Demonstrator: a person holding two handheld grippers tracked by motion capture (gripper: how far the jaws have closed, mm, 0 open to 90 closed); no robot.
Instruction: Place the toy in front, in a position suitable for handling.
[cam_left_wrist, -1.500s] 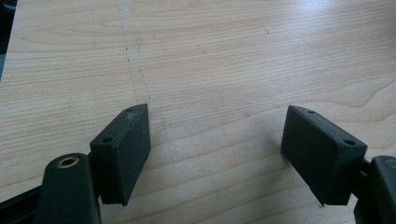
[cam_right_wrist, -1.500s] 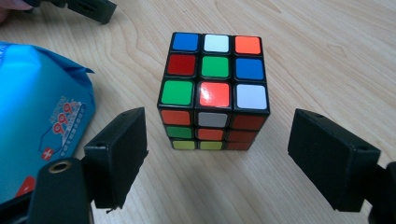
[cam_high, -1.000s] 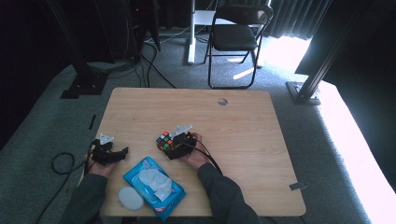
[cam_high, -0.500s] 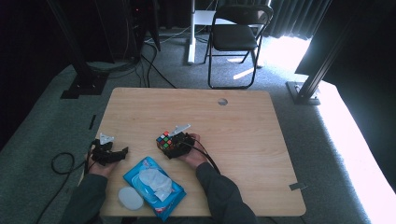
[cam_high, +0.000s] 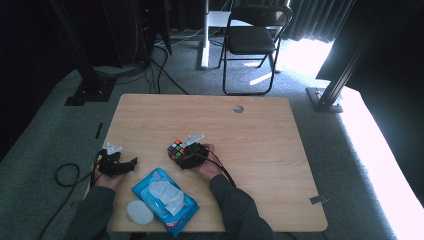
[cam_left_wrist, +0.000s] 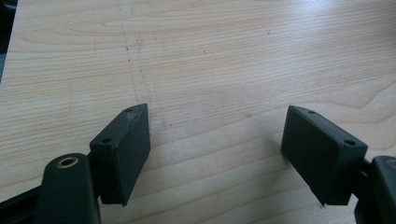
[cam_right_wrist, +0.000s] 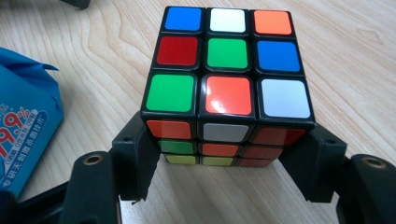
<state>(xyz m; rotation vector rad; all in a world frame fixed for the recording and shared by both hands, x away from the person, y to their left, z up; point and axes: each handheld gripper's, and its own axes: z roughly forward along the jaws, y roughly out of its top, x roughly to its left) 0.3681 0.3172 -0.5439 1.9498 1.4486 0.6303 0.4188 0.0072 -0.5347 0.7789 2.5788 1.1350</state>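
Observation:
A scrambled Rubik's cube (cam_high: 175, 148) sits on the wooden table (cam_high: 260, 145), left of its middle. My right gripper (cam_high: 180, 155) is behind it, a hand holding it from the near side. In the right gripper view the cube (cam_right_wrist: 229, 70) stands between the two black jaws, which press its lower left and right sides, so my right gripper (cam_right_wrist: 229, 156) is shut on it. My left gripper (cam_high: 131, 162) lies near the table's left edge. Its jaws stand wide apart over bare wood, so my left gripper (cam_left_wrist: 215, 140) is open and holds nothing.
A blue pack of wet wipes (cam_high: 165, 200) lies near the front edge between the two forearms, with a white round lid (cam_high: 139, 212) beside it; its corner (cam_right_wrist: 23, 135) is left of the cube. A cable hole (cam_high: 238, 108) is at the back. A folding chair (cam_high: 252, 35) stands beyond the table.

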